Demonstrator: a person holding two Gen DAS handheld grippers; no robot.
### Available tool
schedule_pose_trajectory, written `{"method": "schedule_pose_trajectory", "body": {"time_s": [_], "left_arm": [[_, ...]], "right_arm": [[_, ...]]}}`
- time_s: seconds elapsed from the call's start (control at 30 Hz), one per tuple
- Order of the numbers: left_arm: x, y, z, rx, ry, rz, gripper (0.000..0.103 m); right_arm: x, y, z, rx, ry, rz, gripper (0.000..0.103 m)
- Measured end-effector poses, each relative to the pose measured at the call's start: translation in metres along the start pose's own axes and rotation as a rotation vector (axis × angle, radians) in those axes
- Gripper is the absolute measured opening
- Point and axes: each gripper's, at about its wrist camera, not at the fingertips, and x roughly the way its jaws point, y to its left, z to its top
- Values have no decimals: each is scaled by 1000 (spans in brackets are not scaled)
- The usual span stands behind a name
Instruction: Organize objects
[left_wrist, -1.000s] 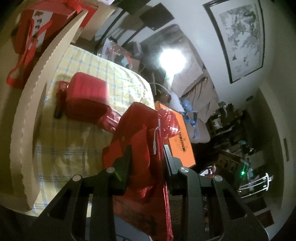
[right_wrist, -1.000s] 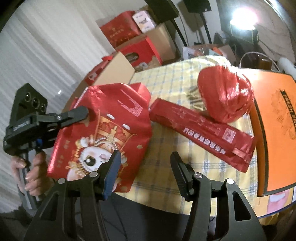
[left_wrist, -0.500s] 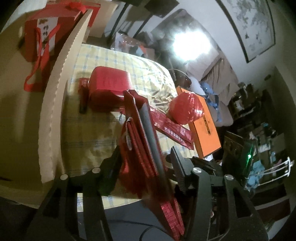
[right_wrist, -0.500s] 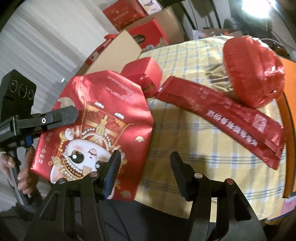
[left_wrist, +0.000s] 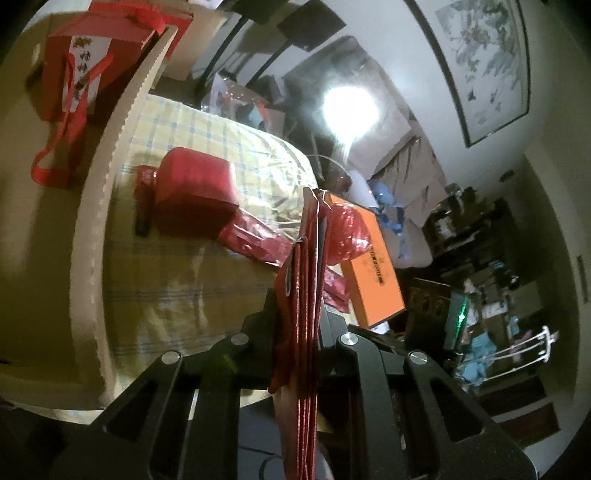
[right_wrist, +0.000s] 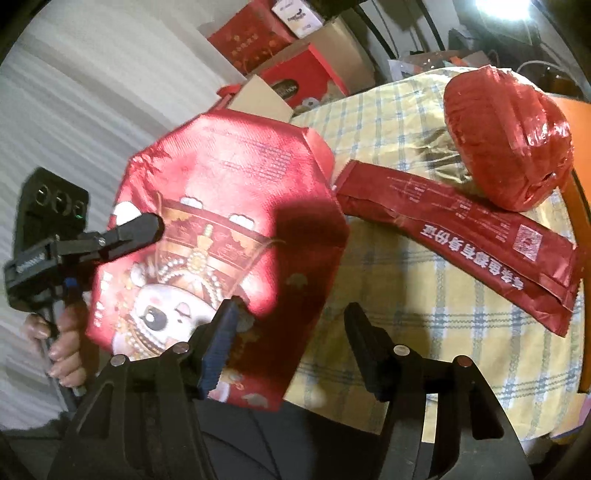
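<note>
My left gripper (left_wrist: 301, 317) is shut on a flat red gift bag (left_wrist: 304, 314), seen edge-on in the left wrist view. In the right wrist view the same red gift bag (right_wrist: 229, 229) shows its cartoon face, held up at the table's near left edge by the left gripper (right_wrist: 144, 229). My right gripper (right_wrist: 291, 325) is open and empty, its left finger in front of the bag's lower edge. On the checked tablecloth (right_wrist: 424, 325) lie a long red packet (right_wrist: 461, 229) and a round red wrapped bundle (right_wrist: 506, 136). A red box (left_wrist: 195, 188) sits further back.
An orange box (left_wrist: 373, 266) lies at the table's right edge. A cardboard flap (left_wrist: 107, 184) rises along the left side, with a red ribboned gift box (left_wrist: 92, 55) behind it. More red boxes (right_wrist: 299, 77) stand behind the table. A lamp (left_wrist: 351, 110) glares at the back.
The left gripper's fingers have closed tighter on the gift bag and turned it more edge-on. The right gripper has drifted nearer to the bag's lower edge, staying open.
</note>
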Motion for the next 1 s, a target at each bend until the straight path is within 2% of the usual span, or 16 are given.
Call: {"method": "schedule_pose_trajectory", "body": {"time_s": [0.4, 0.57, 0.7, 1.0], "left_arm": [[-12, 2, 6, -37, -32, -62, 14], [-26, 8, 11, -61, -62, -84, 14], [-37, 13, 13, -81, -78, -104, 14], [-69, 29, 26, -105, -147, -94, 15]], "right_arm": [[2, 8, 8, 0, 2, 107, 64], [3, 6, 11, 25, -8, 160, 69], [8, 19, 20, 13, -3, 211, 69], [25, 72, 39, -102, 26, 180, 66]]}}
